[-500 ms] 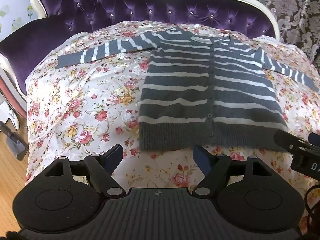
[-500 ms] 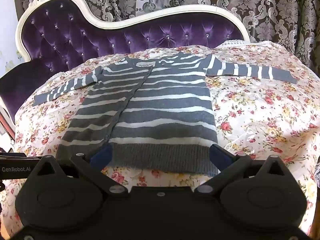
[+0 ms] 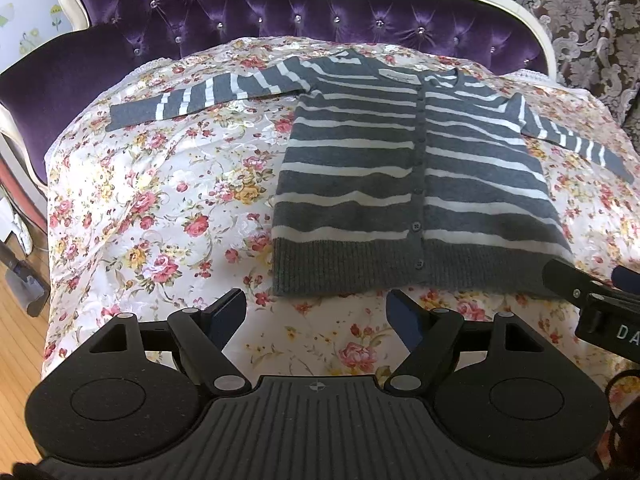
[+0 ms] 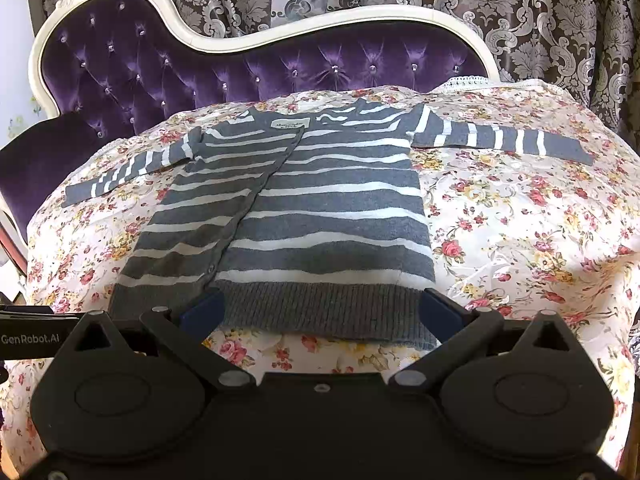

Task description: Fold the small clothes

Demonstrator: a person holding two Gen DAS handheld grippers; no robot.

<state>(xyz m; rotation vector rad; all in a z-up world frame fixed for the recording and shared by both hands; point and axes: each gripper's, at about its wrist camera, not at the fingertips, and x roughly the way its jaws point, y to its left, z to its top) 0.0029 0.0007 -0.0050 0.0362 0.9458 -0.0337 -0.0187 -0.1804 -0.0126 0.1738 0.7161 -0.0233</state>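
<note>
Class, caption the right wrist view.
Open right gripper hovers at the hem of a striped cardigan spread flat on floral cloth.

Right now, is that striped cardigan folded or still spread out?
Spread out. The cardigan lies flat on the floral cover, buttoned, both sleeves stretched sideways.

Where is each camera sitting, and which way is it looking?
Left wrist: rides the left gripper, jaws open, looking down at the grey-and-white striped knit cardigan; the right gripper's edge shows.
Right wrist: rides the right gripper, jaws open over the cardigan's hem; the left gripper's side shows.
Both share the cardigan, the floral bedspread and the purple tufted headboard.
</note>
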